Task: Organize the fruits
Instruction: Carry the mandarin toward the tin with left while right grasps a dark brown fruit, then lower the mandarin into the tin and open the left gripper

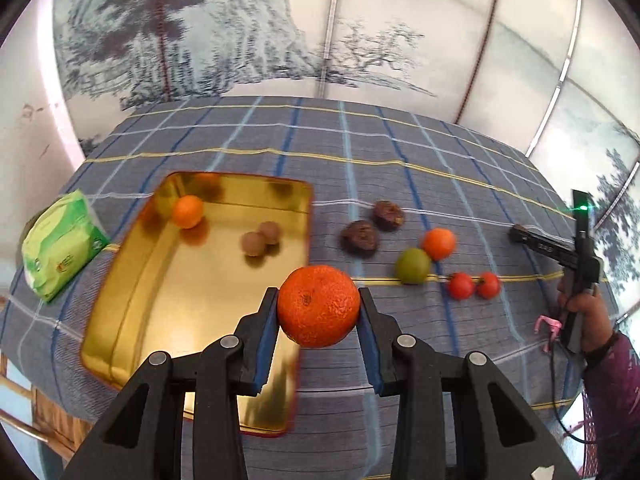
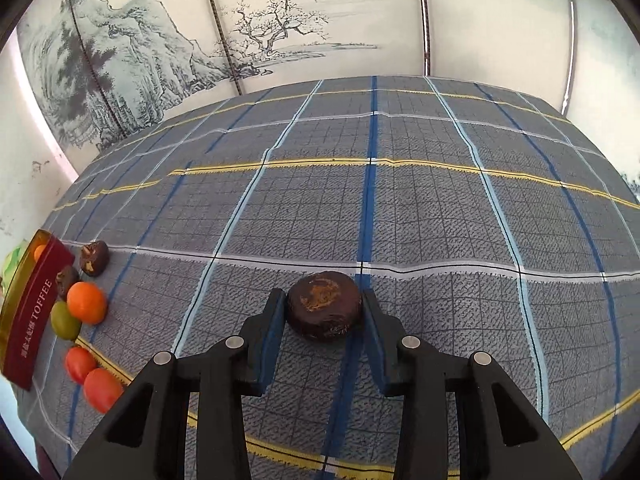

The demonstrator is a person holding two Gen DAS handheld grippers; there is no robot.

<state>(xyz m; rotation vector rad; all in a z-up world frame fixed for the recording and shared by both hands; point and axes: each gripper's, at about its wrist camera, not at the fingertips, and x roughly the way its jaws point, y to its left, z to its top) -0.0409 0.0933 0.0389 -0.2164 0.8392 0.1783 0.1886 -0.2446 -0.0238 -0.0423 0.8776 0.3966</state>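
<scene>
1. Plainly, the left tool [image 1: 319, 307] is clenched on a large orange [image 1: 319, 306], one pad on each flank. The fruit hangs above the near right edge of the gold tin [image 1: 132, 300], likely because the tin is the collecting place and this orange is due to go in.

2. Already in the tin lie a small orange [image 1: 187, 211] near the far left corner and two brown round fruits [image 1: 261, 239] touching each other near the middle. The near half is bare, so there is room for a drop.

3. The right tool [image 2: 324, 312] grips a dark brown fruit [image 2: 324, 305], with both pads against its sides. From its own camera the fruit sits low over the checked cloth [image 2: 440, 216] on the desk; whether it is lifted or resting cannot be told.

4. On the cloth, to the right of the tin, wait two dark wrinkled fruits [image 1: 372, 226], an orange [image 1: 439, 243] touching a green fruit [image 1: 413, 265], and two small red tomatoes [image 1: 474, 285] side by side. They are bunched near the tin, probably as the remaining stock to sort.

5. A green packet [image 1: 60, 240] lies left of the tin, apart from the fruit, and seems to have no part in the job.
</scene>
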